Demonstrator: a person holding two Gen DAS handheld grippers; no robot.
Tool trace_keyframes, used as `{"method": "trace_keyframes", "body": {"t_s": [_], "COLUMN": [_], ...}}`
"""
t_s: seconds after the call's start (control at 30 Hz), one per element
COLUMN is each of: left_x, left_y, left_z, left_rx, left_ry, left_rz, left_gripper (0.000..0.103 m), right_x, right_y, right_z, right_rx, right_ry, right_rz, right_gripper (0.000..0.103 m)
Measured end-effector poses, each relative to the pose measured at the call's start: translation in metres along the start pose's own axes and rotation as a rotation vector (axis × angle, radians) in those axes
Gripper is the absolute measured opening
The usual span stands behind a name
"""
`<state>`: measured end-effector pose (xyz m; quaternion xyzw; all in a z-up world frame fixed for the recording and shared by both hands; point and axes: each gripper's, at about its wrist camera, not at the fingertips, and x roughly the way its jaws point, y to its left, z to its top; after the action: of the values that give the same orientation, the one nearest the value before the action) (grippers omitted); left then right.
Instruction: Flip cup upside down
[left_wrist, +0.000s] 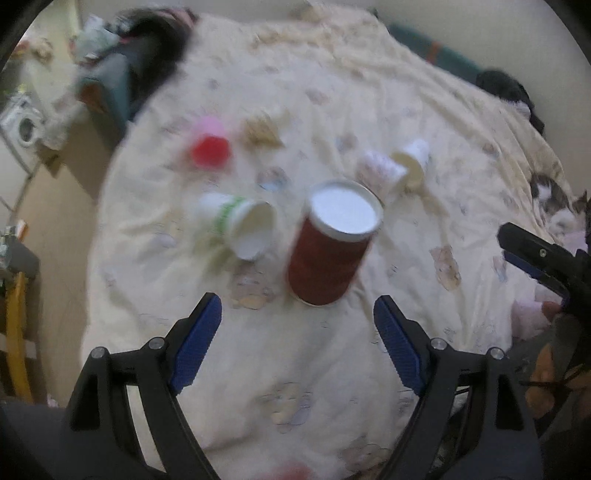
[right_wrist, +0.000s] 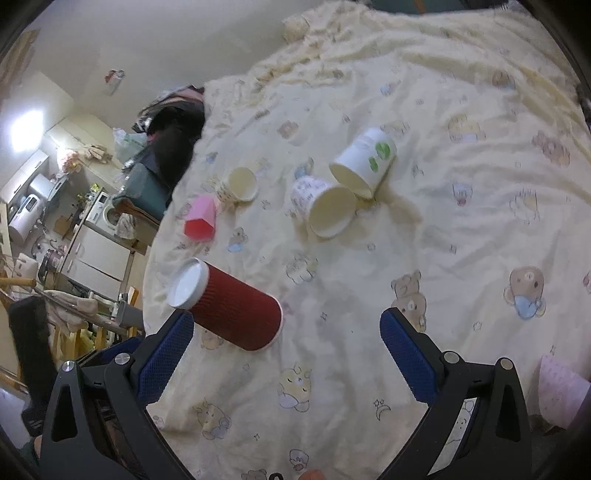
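Note:
A dark red ribbed paper cup (left_wrist: 327, 254) stands upside down on the cream bedsheet, its white base on top; it also shows in the right wrist view (right_wrist: 232, 314). My left gripper (left_wrist: 297, 332) is open and empty, just short of the cup, which is nearly centred between its fingers. My right gripper (right_wrist: 286, 349) is open and empty, with the red cup beside its left finger (right_wrist: 166, 352). The right gripper's tip shows at the right edge of the left wrist view (left_wrist: 532, 254).
Several other cups lie on their sides on the sheet: a white cup with green print (left_wrist: 240, 225) (right_wrist: 364, 162), a patterned cup (right_wrist: 323, 206), a small cream cup (right_wrist: 238, 186), a pink and red cup (right_wrist: 201, 219). The bed's left edge drops toward furniture (right_wrist: 92, 240). A pink object (right_wrist: 559, 391) lies at right.

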<state>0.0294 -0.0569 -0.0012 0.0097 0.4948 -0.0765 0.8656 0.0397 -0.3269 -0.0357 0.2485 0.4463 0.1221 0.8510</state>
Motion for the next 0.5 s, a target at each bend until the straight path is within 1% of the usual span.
{"method": "trace_keyframes", "body": {"t_s": [0.07, 0.13, 0.23, 0.3, 0.37, 0.43, 0.5], "left_x": [-0.016, -0.029, -0.044, -0.048, -0.053, -0.054, -0.051], "left_y": [0.009, 0.018, 0.034, 0.042, 0.051, 0.055, 0.055], "left_z": [-0.009, -0.020, -0.037, -0.042, -0.050, -0.057, -0.061], "left_rx": [0.001, -0.006, -0.053, -0.082, -0.130, -0.138, -0.126], "left_ry": [-0.071, -0.123, -0.177, -0.185, -0.215, -0.246, -0.248], "left_rz": [0.030, 0.058, 0.069, 0.069, 0.078, 0.090, 0.110], "left_gripper": [0.082, 0.082, 0.082, 0.086, 0.097, 0.102, 0.103], "right_x": [-0.008, -0.019, -0.034, -0.039, -0.044, -0.046, -0.044], "right_y": [0.011, 0.025, 0.048, 0.063, 0.078, 0.087, 0.092], "right_z": [-0.003, -0.009, -0.023, -0.036, -0.051, -0.062, -0.070], "right_rx": [-0.050, -0.117, -0.213, -0.270, -0.322, -0.347, -0.359], "right_ry": [-0.037, -0.077, -0.133, -0.155, -0.169, -0.175, -0.183], "right_rz": [-0.012, -0.033, -0.063, -0.097, -0.113, -0.107, -0.101], "right_gripper": [0.103, 0.103, 0.103, 0.103, 0.103, 0.103, 0.103]}}
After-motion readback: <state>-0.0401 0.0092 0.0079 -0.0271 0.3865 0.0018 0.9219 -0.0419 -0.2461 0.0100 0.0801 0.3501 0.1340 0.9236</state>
